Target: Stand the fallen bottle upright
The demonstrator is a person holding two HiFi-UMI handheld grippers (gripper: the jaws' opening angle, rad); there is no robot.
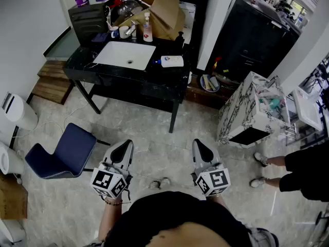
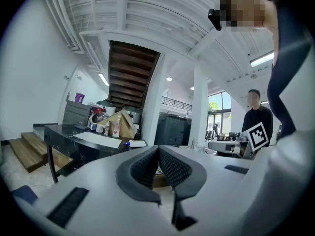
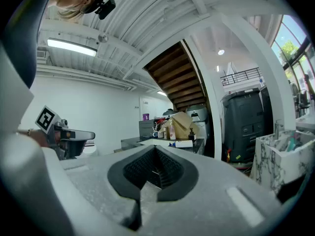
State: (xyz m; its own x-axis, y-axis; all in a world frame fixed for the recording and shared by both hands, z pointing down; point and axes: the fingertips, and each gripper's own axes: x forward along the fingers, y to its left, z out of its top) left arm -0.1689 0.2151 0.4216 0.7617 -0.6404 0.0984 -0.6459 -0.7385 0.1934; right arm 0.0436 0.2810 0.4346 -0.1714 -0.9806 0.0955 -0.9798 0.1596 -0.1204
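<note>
A white bottle with a blue cap lies on its side on the black table, to the right of the white sink basin. The same fallen bottle shows small and far off in the left gripper view, and the bottle shows likewise in the right gripper view. My left gripper and right gripper are held low over the floor, side by side, well short of the table. Both point roughly level toward it. Each has its jaws shut with nothing between them.
An upright bottle with a red label, cups and a cardboard box crowd the table's back. A blue chair stands at the left and a marbled cabinet at the right. A person stands at the far right, and wooden steps lie left of the table.
</note>
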